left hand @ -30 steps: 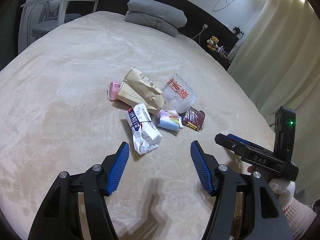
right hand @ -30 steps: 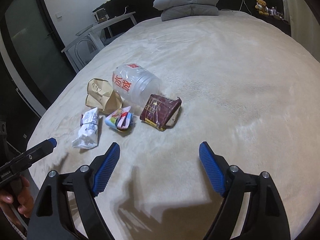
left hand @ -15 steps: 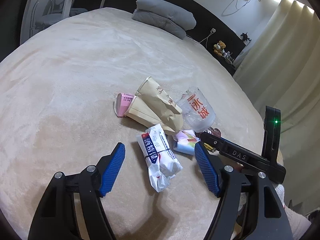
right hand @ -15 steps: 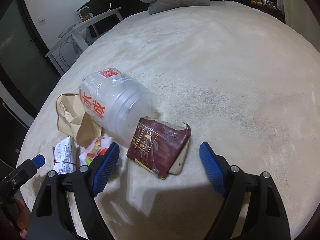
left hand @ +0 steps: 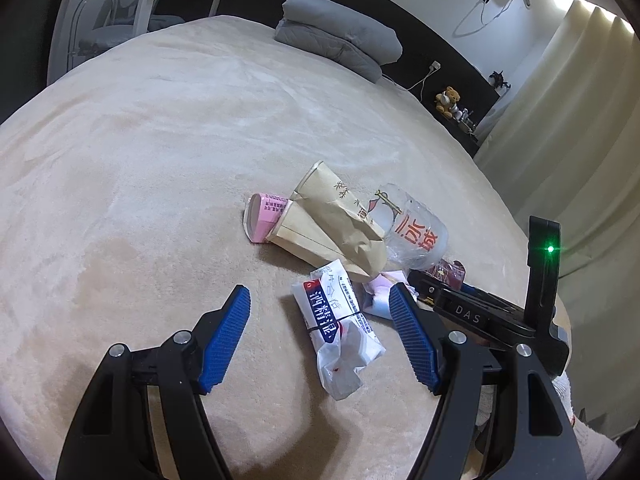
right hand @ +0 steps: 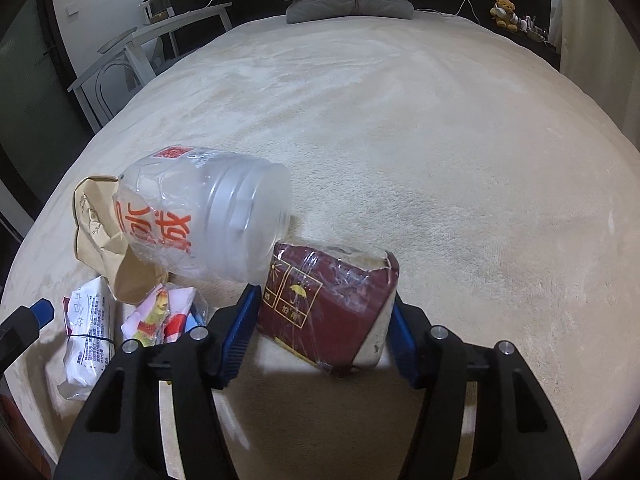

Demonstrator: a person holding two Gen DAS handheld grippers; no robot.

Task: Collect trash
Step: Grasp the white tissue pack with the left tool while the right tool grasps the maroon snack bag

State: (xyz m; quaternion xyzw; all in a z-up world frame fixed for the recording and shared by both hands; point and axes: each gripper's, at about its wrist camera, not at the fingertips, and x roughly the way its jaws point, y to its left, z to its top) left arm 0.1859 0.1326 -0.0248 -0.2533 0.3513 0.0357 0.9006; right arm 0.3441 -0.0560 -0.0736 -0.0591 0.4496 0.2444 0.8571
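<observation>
Trash lies in a pile on the beige bed. My left gripper (left hand: 320, 336) is open, its fingers on either side of a white wrapper with blue and red print (left hand: 336, 320). My right gripper (right hand: 322, 336) is open around a dark red packet (right hand: 328, 308), the pads close to its sides. A clear plastic jar with orange characters (right hand: 208, 216) lies on its side against the packet. A crumpled brown paper bag (left hand: 332, 224), a pink carton (left hand: 264, 216) and a small colourful wrapper (right hand: 164, 316) lie among them.
Grey pillows (left hand: 340, 44) lie at the head of the bed. A white side table (left hand: 140, 4) stands at the far left. Curtains (left hand: 568, 120) hang along the right. A teddy bear (right hand: 506, 12) sits on a dark shelf.
Both grippers have moved forward into the pile. The left now straddles the white wrapper; the right has come around the dark red packet with its jaws narrower.
</observation>
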